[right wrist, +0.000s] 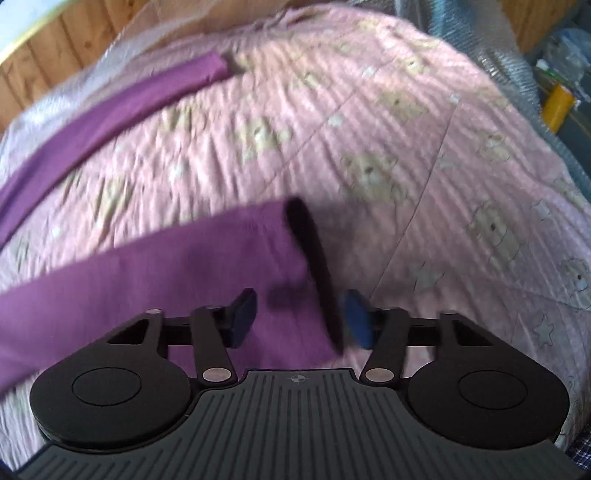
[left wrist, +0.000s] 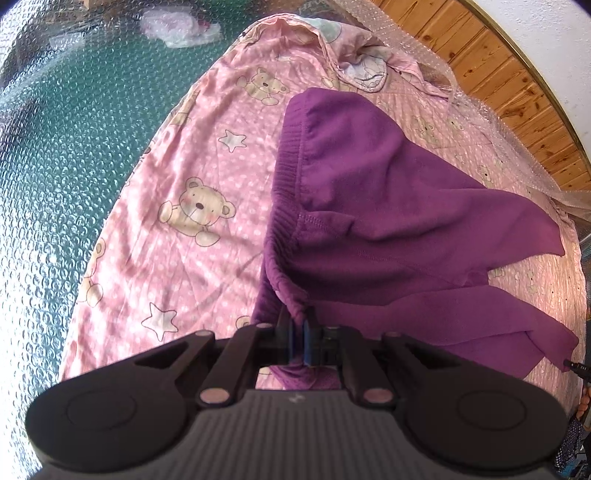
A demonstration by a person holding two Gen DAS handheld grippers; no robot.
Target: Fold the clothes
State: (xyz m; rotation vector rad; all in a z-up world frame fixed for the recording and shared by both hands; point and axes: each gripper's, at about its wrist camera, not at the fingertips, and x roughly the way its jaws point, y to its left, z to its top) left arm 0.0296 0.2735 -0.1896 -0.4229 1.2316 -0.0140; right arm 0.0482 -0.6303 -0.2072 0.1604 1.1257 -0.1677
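Purple trousers (left wrist: 373, 206) lie on a pink bear-print sheet (left wrist: 177, 206). My left gripper (left wrist: 297, 332) is shut on the ribbed waistband and holds it lifted, so the fabric drapes away to the right. In the right wrist view, which is blurred, my right gripper (right wrist: 299, 317) is open just above the end of one purple leg (right wrist: 166, 273), its dark hem opening lying between the pads. The other leg (right wrist: 110, 107) stretches along the far left.
Green bubble wrap (left wrist: 55, 184) covers the surface left of the sheet, with a crumpled plastic bag (left wrist: 181, 27) on it. A wooden wall (left wrist: 498, 74) runs behind the sheet. Cluttered shelves with a yellow item (right wrist: 557, 103) stand at the right.
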